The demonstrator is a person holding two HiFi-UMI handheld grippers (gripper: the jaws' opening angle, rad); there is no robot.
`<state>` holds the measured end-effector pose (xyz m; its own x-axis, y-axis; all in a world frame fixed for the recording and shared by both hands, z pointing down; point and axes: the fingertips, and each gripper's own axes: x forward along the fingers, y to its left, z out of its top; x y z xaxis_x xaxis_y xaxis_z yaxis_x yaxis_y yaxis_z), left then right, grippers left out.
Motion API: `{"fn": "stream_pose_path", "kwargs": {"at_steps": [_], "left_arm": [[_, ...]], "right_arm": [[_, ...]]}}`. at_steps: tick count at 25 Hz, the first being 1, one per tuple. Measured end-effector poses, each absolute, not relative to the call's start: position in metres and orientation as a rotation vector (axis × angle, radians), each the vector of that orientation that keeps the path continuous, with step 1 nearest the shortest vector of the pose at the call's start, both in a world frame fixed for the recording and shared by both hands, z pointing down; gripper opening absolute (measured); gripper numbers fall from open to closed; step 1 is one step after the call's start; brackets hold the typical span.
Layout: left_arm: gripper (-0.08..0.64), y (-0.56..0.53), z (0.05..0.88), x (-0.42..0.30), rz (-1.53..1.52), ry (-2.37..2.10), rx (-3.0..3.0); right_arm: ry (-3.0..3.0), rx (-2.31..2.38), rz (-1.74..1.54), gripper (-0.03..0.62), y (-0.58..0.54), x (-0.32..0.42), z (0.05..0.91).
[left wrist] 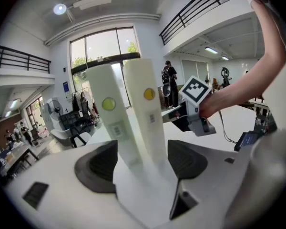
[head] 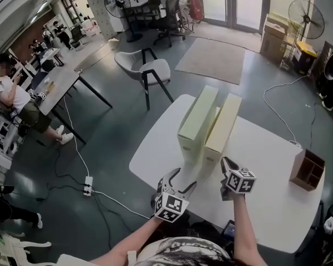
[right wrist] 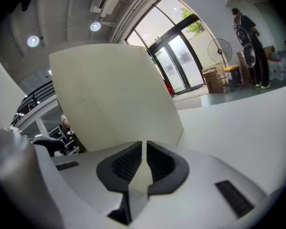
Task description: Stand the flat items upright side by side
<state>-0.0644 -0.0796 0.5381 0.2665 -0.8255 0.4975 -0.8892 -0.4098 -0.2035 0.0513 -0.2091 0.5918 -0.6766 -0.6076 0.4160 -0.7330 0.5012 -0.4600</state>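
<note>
Item: two pale-yellow box files, the left box file (head: 197,119) and the right box file (head: 222,127). Both stand upright on their narrow edges, close side by side on the white worktop (head: 269,195), and the spines with round coloured labels face you. Position: both spines stand just beyond your left gripper (head: 183,180), in line with the gap between its fingers, which are spread wide and hold nothing. The right box file's broad outer face rises just beyond your right gripper (head: 228,165), whose fingers are clenched almost together on nothing. Handling, as judged: stiff card, probably hollow and light, smooth-faced, tall and narrow, so prone to tipping sideways. Hold: span one spine across its thickness, low down, or nudge a broad face with closed fingers. Also present: small wooden organiser (head: 307,169), well to the right of your right fingers.
</note>
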Motion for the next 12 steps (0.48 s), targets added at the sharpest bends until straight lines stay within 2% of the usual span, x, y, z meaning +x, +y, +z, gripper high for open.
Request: {"fn": "stream_pose_path", "kwargs": {"at_steps": [6, 12], "left_arm": [[0.325, -0.096, 0.563, -0.128, 0.881, -1.683, 2.268], [0.325, -0.128, 0.562, -0.153, 0.843, -1.682, 2.262]], "right_arm": [[-2.464, 1.161, 0.965, 0.029, -0.203, 0.049, 0.618], [-2.418, 1.2, 0.974, 0.023, -0.216, 0.046, 0.628]]}}
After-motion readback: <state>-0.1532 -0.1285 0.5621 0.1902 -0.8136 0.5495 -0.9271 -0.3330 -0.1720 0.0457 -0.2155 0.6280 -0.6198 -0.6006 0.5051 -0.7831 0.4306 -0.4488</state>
